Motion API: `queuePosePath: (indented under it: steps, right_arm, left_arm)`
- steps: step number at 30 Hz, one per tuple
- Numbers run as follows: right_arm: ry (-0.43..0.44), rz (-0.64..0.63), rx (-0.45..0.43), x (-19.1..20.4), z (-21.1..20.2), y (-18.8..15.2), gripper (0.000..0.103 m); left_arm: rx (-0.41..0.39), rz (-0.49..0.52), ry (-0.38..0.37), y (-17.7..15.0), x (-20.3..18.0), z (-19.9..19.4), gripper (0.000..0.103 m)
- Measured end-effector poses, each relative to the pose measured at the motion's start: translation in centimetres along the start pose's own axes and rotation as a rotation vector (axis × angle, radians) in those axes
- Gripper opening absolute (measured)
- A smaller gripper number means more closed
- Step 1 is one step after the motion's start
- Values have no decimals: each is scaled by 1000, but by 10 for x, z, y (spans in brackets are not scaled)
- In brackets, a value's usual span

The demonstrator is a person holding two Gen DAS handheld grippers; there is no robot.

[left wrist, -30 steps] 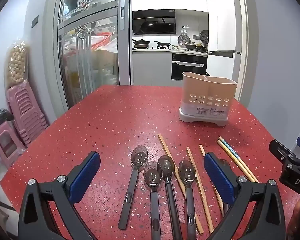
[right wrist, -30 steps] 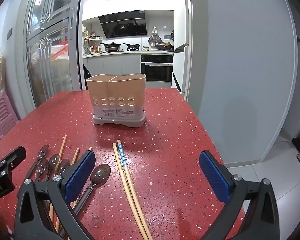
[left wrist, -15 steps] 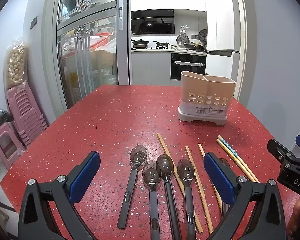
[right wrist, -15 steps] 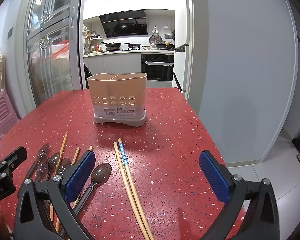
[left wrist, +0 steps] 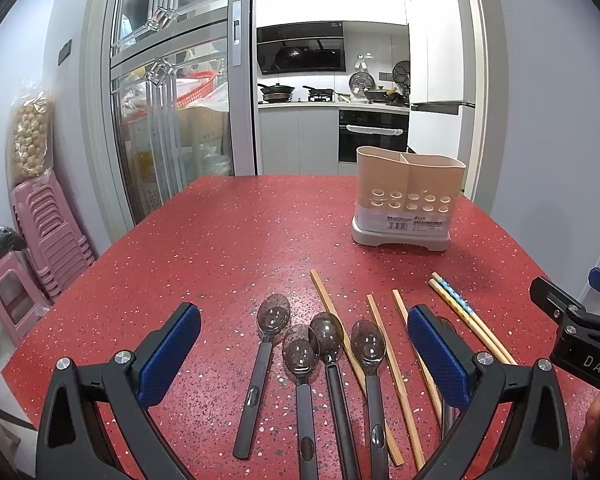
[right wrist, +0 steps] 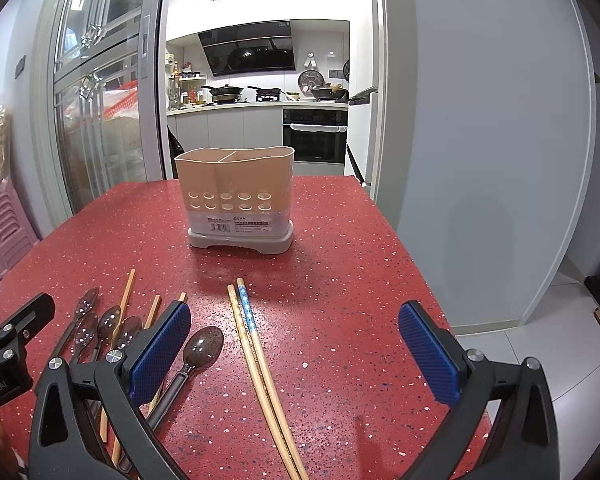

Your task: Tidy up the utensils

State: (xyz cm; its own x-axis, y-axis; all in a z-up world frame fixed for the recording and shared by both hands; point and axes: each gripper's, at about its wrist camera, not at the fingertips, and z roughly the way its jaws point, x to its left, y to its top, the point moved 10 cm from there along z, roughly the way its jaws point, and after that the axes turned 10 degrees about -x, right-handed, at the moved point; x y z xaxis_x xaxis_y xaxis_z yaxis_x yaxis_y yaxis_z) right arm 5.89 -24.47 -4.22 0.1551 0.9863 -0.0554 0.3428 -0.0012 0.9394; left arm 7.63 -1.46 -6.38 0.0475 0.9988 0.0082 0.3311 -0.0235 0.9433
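The left gripper (left wrist: 304, 354) is spread wide and holds nothing, its blue pads (left wrist: 168, 354) level above the red speckled table (left wrist: 220, 240) and touching nothing. Between and just beyond its fingers lie four dark spoons (left wrist: 300, 354), bowls pointing away, with plain wooden chopsticks (left wrist: 384, 344) slanting among them toward its right finger. The right gripper (right wrist: 296, 350) is likewise fully parted and empty, held level over the table. Just inside its left finger lies a fifth spoon (right wrist: 204, 346), and between its fingers, nearer the left one, a pair of chopsticks with blue patterned tips (right wrist: 256, 352) runs away from it. Each gripper shows at the edge of the other's view, side by side. Farther ahead, well apart from both, stands the beige two-compartment utensil holder (right wrist: 236, 196), upright, nothing showing above its rim.
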Motion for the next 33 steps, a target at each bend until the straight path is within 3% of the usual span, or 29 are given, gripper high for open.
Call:
queuePosePath:
  steps: [33]
  right_arm:
    - [2,1,-1,0,0,-1,103]
  left_arm:
    - [-3,-1,1,3,0,-1,103]
